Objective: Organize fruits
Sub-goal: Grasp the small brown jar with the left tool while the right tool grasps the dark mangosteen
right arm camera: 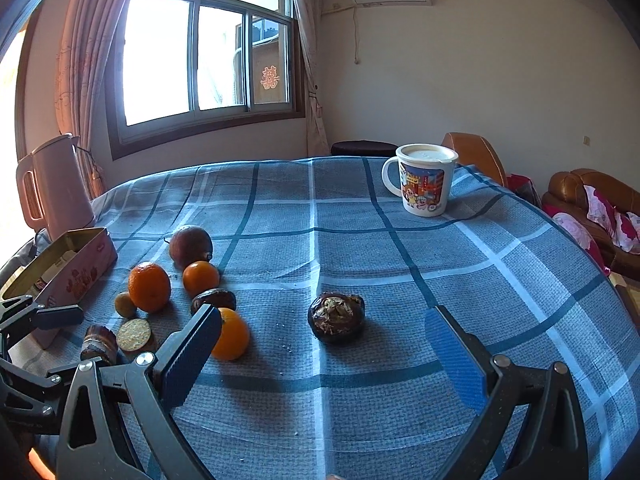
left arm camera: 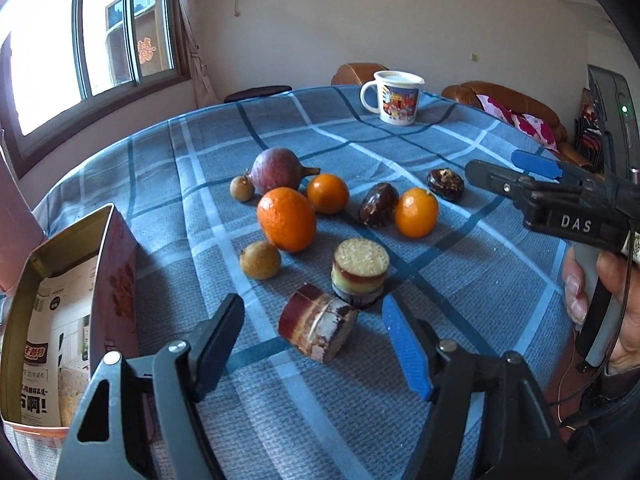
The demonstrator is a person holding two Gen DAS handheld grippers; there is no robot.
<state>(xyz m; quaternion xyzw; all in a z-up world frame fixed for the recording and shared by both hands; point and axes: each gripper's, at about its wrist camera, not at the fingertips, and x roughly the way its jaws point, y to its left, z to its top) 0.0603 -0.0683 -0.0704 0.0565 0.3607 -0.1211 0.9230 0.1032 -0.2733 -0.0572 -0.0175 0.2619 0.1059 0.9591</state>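
Observation:
A short, brown-striped sugarcane piece (left arm camera: 318, 330) lies on its side on the blue checked tablecloth (left arm camera: 460, 280). My left gripper (left arm camera: 312, 306) stands open around it, with a gap at each pad. A second sugarcane piece (left arm camera: 360, 270) stands upright just behind. Farther back are three oranges (left arm camera: 286, 218), a purple passion fruit (left arm camera: 278, 170), two brown longans (left arm camera: 260, 260) and a dark date (left arm camera: 378, 210). My right gripper (right arm camera: 324, 316) is open above the cloth, and a dark, rough water chestnut (right arm camera: 336, 318) sits on the cloth just beyond its fingertips.
An open pink tin box (left arm camera: 116, 280) with printed paper inside stands left of the fruits. A lidded cartoon mug (left arm camera: 394, 96) is at the table's far side, and a pink kettle (right arm camera: 56, 188) at the left edge. Brown sofas stand beyond the table.

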